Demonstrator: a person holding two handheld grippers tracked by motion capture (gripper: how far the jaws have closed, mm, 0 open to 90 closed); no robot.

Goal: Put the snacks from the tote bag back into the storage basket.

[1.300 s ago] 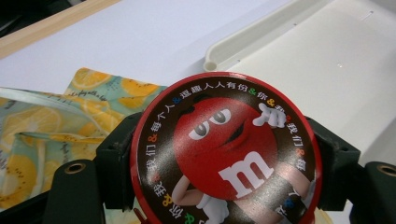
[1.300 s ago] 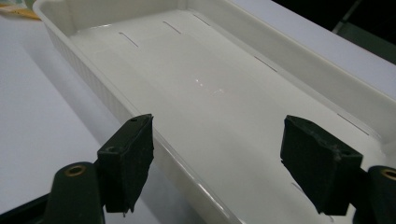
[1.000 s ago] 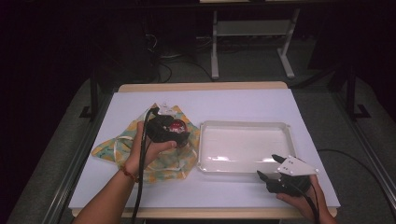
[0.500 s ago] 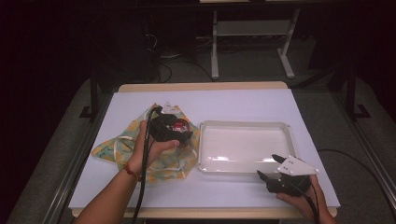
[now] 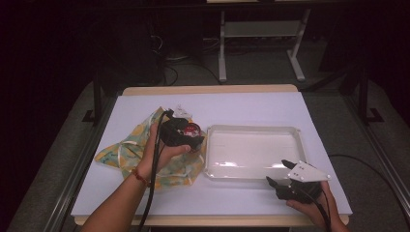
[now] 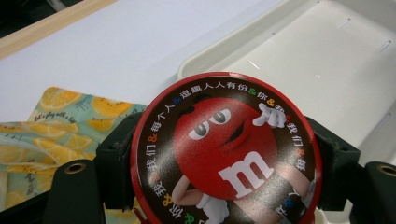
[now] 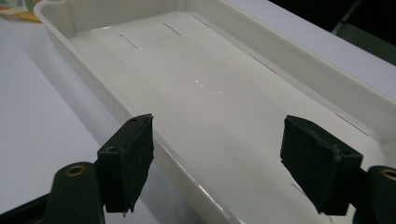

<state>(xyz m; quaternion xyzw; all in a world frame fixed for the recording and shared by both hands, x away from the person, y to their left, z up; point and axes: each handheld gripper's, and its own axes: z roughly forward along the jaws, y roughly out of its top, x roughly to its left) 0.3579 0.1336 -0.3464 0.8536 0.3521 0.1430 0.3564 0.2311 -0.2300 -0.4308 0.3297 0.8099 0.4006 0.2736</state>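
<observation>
Red and round, the candy tin (image 6: 225, 151) sits pinched between the jaws of the left gripper (image 5: 186, 137), above the lemon-print cloth (image 5: 123, 150) just beside the white tray (image 5: 295, 140); the right gripper (image 5: 280, 173) hovers spread at the tray's near rim.

Black grippers w/ brass screws, black cables; red wrist bracelet (image 5: 138, 176)

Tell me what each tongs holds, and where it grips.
Left tongs grip a round red tin by its opposite side edges. Right tongs are open and hold nothing.
</observation>
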